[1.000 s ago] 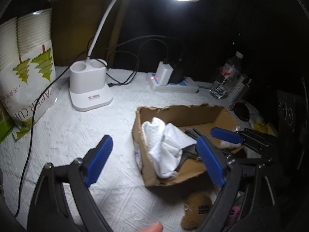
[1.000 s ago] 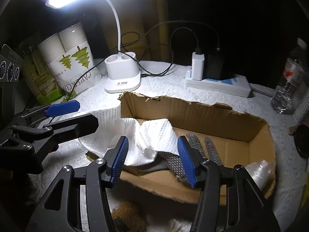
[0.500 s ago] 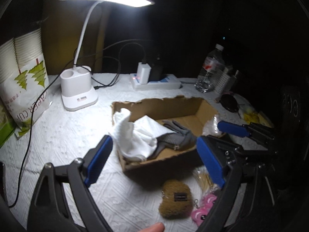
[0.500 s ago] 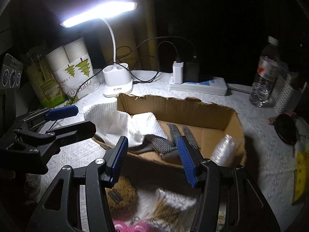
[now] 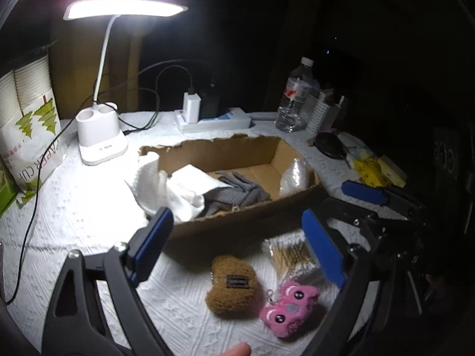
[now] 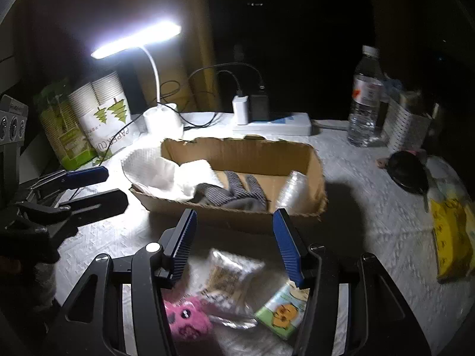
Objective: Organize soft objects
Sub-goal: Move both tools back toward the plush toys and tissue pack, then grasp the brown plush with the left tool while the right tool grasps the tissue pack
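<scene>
A torn cardboard box (image 5: pixel 237 151) (image 6: pixel 297 154) holds a white towel (image 5: pixel 178 187) (image 6: pixel 160 172), grey gloves (image 5: pixel 237 190) (image 6: pixel 237 190) and a clear plastic cup (image 6: pixel 292 187). In front of it lie a brown plush (image 5: pixel 234 287), a pink plush (image 5: pixel 289 305) (image 6: pixel 185 317), a bag of cotton swabs (image 5: pixel 289 252) (image 6: pixel 225 276) and a tissue pack (image 6: pixel 282 311). My left gripper (image 5: pixel 237 249) is open and empty above the brown plush. My right gripper (image 6: pixel 237 243) is open and empty above the swab bag.
A lit desk lamp (image 5: pixel 101 139), a paper cup pack (image 5: pixel 26 130), a power strip (image 5: pixel 213 121) with cables and a water bottle (image 5: pixel 297 98) stand behind the box. A black object (image 6: pixel 406 175) and a yellow pack (image 6: pixel 451 237) lie at the right.
Both grippers have pulled back and up from the box. The towel and gloves lie in the box, and the plush toys, swab bag and tissue pack have come into view.
</scene>
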The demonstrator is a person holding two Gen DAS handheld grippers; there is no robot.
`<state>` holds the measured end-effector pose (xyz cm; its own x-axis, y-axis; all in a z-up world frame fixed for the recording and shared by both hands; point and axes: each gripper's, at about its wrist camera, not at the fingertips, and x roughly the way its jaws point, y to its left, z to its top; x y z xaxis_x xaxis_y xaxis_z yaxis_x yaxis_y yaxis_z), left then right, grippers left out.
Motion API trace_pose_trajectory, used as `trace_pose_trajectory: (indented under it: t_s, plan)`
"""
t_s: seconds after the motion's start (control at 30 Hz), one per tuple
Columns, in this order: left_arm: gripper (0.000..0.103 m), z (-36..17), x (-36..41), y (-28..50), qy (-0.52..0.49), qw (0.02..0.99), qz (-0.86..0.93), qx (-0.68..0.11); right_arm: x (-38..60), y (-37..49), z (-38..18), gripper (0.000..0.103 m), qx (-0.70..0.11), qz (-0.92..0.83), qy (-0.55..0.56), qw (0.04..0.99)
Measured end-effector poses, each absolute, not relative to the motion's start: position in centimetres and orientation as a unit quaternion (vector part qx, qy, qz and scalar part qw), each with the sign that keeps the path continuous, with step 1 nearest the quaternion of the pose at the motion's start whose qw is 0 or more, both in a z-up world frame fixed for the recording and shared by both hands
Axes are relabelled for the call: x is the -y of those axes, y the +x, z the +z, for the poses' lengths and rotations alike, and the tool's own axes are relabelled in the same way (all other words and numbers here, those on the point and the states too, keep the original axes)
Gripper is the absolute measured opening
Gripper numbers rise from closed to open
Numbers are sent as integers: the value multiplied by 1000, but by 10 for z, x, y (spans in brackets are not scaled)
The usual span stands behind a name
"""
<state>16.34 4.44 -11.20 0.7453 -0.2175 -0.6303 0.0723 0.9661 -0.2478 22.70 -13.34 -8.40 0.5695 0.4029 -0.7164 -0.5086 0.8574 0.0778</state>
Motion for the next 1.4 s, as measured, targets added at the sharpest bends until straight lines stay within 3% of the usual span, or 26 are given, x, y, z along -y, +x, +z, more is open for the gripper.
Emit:
trace_pose_trajectory:
  t_s: [0.87,0.9,1.0,1.4]
  plan:
    - [90,-185,-8,154,-71,896,-68,-433,203,215,-159,58,-449,206,-28,869]
    - [90,-187,-7,155,-68,895,-65,-436,204,216,-162,59,-454,207,-25,867]
    - [90,-195,-8,160,-57,891,-52,-448,205,219,-169,81,-463,213,-15,860]
    - [89,-218,-10,177,-30,879,-40,-475,194,230,-185,82,-476,209,-18,854]
